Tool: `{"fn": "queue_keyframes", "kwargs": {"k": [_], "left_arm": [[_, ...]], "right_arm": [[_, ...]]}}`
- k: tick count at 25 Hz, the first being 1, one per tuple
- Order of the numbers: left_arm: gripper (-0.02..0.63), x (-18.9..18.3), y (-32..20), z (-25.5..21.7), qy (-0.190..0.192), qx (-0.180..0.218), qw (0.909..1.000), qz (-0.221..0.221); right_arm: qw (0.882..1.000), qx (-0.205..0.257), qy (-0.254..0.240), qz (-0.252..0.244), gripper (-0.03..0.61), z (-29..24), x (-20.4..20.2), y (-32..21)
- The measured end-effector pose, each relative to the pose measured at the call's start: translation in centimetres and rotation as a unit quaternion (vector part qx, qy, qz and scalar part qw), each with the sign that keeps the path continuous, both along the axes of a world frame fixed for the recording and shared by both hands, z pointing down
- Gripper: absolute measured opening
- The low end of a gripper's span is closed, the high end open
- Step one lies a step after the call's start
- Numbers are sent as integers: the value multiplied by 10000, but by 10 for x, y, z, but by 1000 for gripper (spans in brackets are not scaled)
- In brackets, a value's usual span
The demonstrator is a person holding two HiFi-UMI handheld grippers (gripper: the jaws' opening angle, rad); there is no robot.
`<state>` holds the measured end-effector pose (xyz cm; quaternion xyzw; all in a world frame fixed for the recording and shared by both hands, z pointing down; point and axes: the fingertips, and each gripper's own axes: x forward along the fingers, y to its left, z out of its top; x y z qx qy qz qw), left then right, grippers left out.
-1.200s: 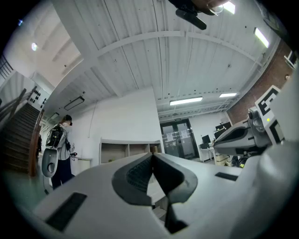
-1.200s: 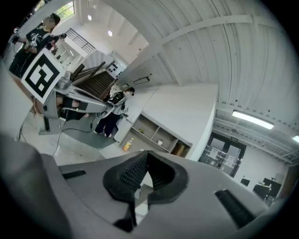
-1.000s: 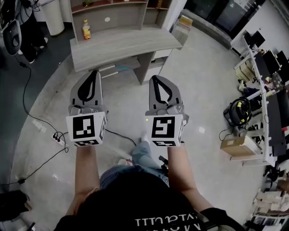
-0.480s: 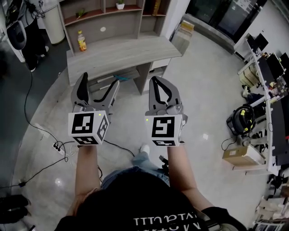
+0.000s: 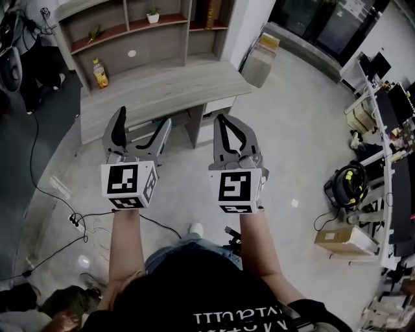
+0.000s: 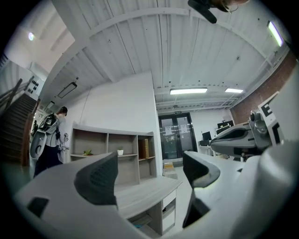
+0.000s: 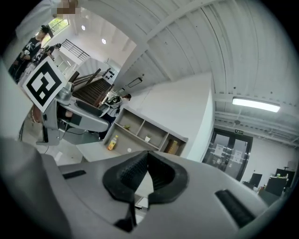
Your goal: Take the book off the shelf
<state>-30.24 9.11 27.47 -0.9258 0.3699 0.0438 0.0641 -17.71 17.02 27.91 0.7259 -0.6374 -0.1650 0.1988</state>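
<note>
In the head view, the left gripper [image 5: 142,123] is seen with its jaws spread wide and nothing between them. The right gripper [image 5: 222,119] is seen with its jaws pressed together, empty. The book [image 5: 211,11] is stood upright in the rightmost upper compartment of the shelf [image 5: 125,16], well ahead of both grippers and nearly in line with the right one. A desk [image 5: 162,87] lies between the grippers and the shelf, and a bottle [image 5: 99,72] is placed ahead and to the left of the left gripper.

In the left gripper view, the book [image 6: 145,148] is framed between the parted jaws, far beyond their tips. A small plant pot [image 6: 120,151] is seen in the compartment to its left.

In the right gripper view, the jaws are met pad to pad, and the book [image 7: 173,147] is found above and right of their tips, far off.

The step in hand is judged to be the approach, with the book not yet reached. It would best be done with the opened left gripper. The book should be kept centred between the jaws as the gap is closed, and the desk should be cleared by a raised path. The jaws should be turned so that the pads meet the two covers, without the compartment walls being struck.
</note>
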Motion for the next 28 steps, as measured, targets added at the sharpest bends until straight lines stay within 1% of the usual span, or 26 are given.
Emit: {"fn": "queue_keyframes", "kwargs": {"k": [4,7,15,20,24,28], "left_arm": [[423,42,-8,1,9,-12,10000,-75],[423,67,-8,2,-99,32,9999,-49],[423,114,-26,-1,-166,112,9998,39],[423,138,-42,-7,-135,195,9997,114],[423,158,-64,-4,-120,192,9996,166],[423,178,-96,0,-103,143,9997,187]], "right_arm": [[9999,-19,-85,80,15,3,53,-5],[9996,28,-218,177,15,4,82,-6],[9992,88,-223,332,15,3,126,-14],[9983,163,-220,507,15,-2,152,-20],[9979,124,-226,590,15,4,171,-35],[9977,71,-222,630,15,7,192,-64]]}}
